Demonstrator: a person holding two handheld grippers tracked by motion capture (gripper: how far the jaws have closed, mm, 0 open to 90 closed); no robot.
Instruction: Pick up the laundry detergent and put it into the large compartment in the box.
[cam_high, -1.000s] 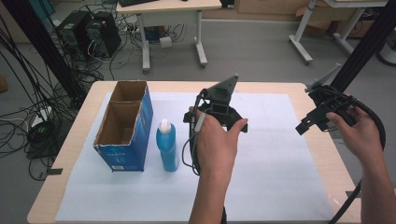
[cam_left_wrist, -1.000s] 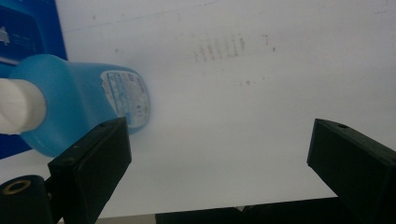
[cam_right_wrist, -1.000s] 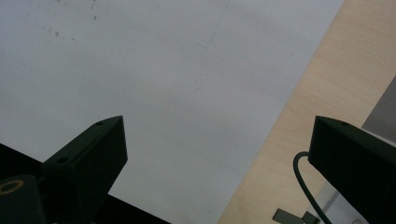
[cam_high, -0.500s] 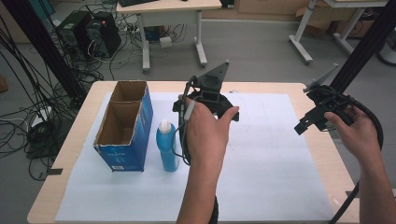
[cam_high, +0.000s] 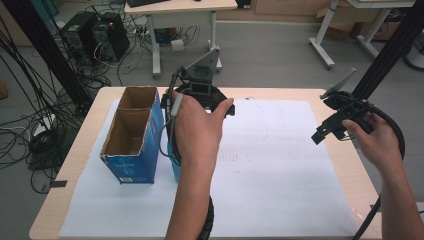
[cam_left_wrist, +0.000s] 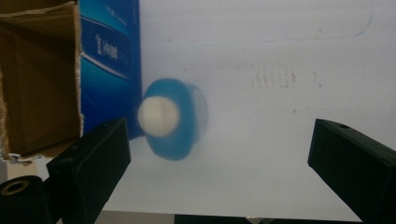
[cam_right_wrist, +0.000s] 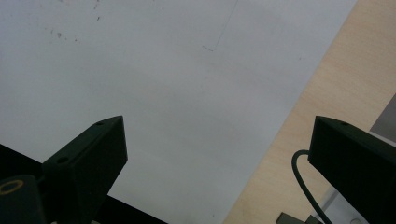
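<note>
Setting: a pale wooden surface (cam_high: 345, 165) covered by a large white paper sheet (cam_high: 280, 175), smooth, with faint pencil marks.
Bottle: a blue plastic bottle (cam_left_wrist: 180, 119) with a rounded white cap is seen from above in the left gripper view, blurred, upright on the sheet, just beside the box.
Box: an open cardboard box (cam_high: 131, 135), blue printed outside, raw brown inside, with torn top edges.
Left claw (cam_left_wrist: 219, 172): held above the bottle, jaws spread wide; nothing is gripped.
Right claw (cam_high: 332, 127): held over the sheet's right side, well apart from the bottle, jaws wide apart and empty.
Progress: judged early; the bottle is not yet grasped, so lowering, closing and lifting appear to remain.
</note>
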